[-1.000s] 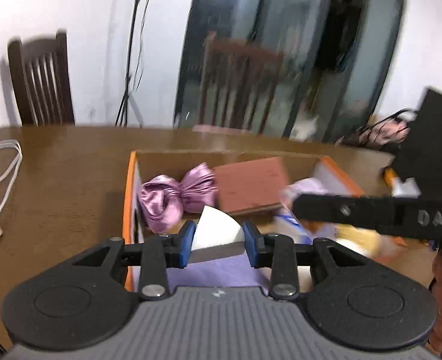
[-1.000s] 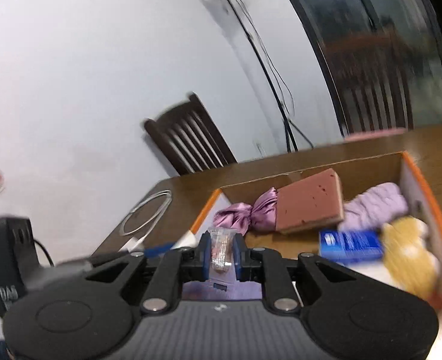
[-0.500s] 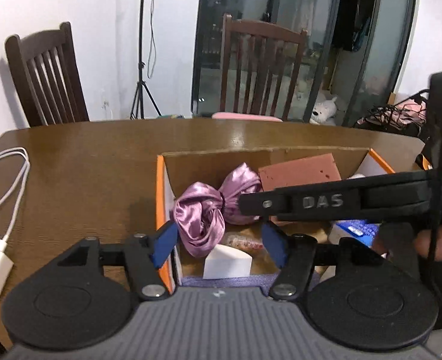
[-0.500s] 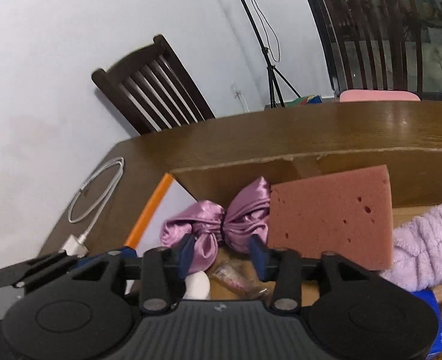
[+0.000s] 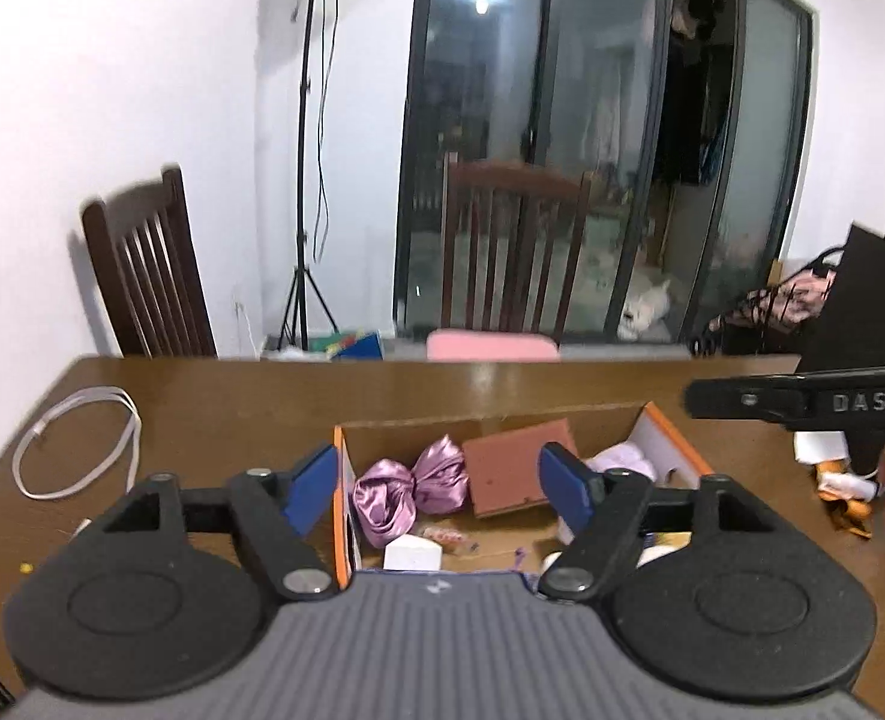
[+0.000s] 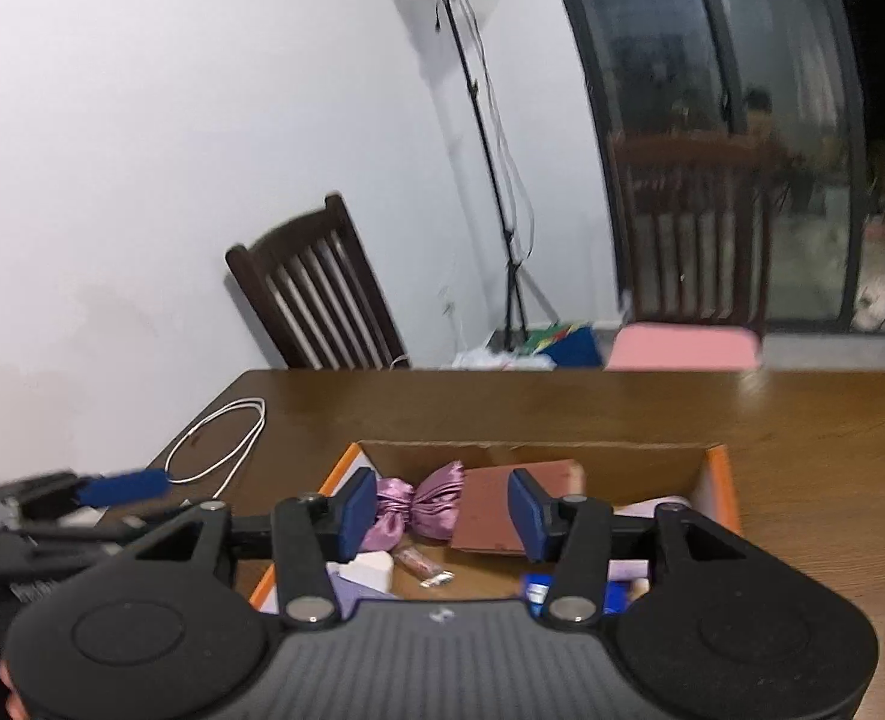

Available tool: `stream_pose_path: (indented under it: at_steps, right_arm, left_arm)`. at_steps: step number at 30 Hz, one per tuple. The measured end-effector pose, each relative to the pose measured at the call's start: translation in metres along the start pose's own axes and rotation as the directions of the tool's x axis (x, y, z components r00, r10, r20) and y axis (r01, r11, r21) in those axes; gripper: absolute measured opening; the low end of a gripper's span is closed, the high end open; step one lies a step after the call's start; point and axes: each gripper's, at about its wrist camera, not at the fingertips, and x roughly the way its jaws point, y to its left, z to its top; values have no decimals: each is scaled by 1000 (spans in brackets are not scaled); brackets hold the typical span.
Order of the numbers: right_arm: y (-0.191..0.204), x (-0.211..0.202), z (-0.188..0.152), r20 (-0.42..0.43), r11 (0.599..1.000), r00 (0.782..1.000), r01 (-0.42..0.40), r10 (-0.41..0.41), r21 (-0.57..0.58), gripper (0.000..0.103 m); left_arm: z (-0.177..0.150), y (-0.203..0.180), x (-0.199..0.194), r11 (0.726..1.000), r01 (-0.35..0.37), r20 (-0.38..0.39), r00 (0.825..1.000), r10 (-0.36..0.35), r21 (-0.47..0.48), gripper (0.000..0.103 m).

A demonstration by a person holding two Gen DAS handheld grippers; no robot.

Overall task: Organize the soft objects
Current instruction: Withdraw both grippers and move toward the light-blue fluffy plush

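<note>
Cardboard box (image 5: 673, 444): open-topped, orange-edged, stands on the brown surface (image 5: 214, 408); holds all the soft items listed below.
White wedge sponge (image 5: 412, 553): lies on the box floor at the near left corner, below and clear of the left claw (image 5: 439, 486); touches no pad.
Small clear packet (image 6: 421, 565): lies flat on the box floor just right of the white wedge sponge, below the right claw (image 6: 442, 513).
Purple satin scrunchie (image 5: 406, 489): against the left wall of the box, seen between the left claw's pads but well beyond them.
Brown sponge block (image 5: 517, 468): leans tilted toward the back wall, just right of the scrunchie.
Lilac fluffy cloth (image 5: 622, 462): right half of the box, partly hidden behind a pad.
Blue packet (image 6: 538, 591): near right part of the box, mostly hidden.
Left claw: jaws have just been opening; pads stand wide apart, nothing between them.
Right claw: jaws have just been opening; pads apart, grips nothing.
White cable (image 5: 76, 450): looped on the surface, well left of the box.
Dark wooden chair (image 5: 148, 276): beyond the far left edge of the surface.
</note>
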Motion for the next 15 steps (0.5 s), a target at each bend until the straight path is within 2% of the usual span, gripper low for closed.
stream_pose_path:
  at_steps: [1,7,10,12,15]
  right_arm:
    - [-1,-17,-1,16,1000,1000,16,-16,-7,56]
    - [-9,-89,-23,64,998,996,57,-56,-15,57]
    - [-6,-120,-51,113,997,992,68,-62,-49,64]
    - [0,-137,-75,143,992,988,75,-60,-99,65]
    - [11,-157,-101,181,979,980,110,-78,-173,66]
  left_arm:
    - [-3,-5,-12,1000,-10,13,1000,10,8,79]
    - [-32,-34,-67,999,-38,71,997,36,27,82]
    - [-61,-48,-94,998,-60,132,990,57,25,91]
    - [-76,-56,-104,997,-56,152,987,47,58,92]
    - [-97,-72,-120,991,-92,195,978,72,96,92]
